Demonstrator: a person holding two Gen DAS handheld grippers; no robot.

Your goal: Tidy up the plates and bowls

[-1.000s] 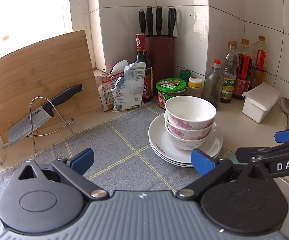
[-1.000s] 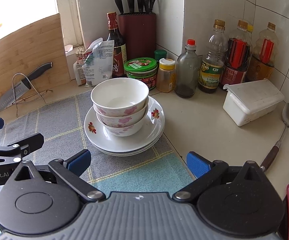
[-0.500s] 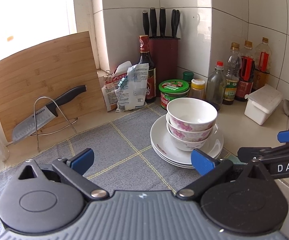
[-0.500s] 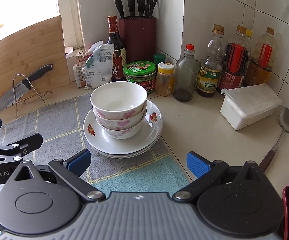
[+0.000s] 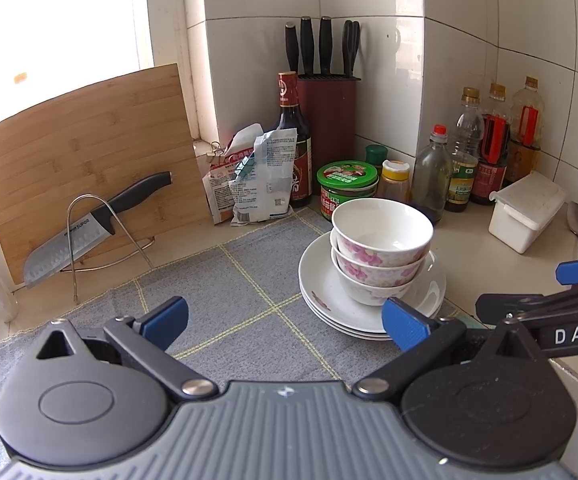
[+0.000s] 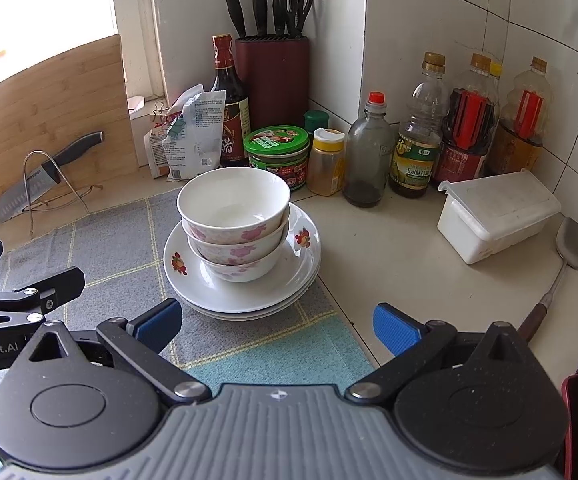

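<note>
Bowls (image 6: pixel 235 222) nested three deep on stacked plates (image 6: pixel 301 268), on the grey mat (image 6: pixel 109 248) near the jar (image 6: pixel 279 154). Left gripper (image 5: pixel 285 322) and right gripper (image 6: pixel 277 322) both spread wide, empty, short of the stack.

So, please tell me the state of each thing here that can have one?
left gripper: open, empty
right gripper: open, empty
bowls: three nested, upright, top one empty
plates: stacked under the bowls, on the cloth
green-lid jar: closed
white box: lid shut
knife: resting on wire rack
cutting board: leaning upright
</note>
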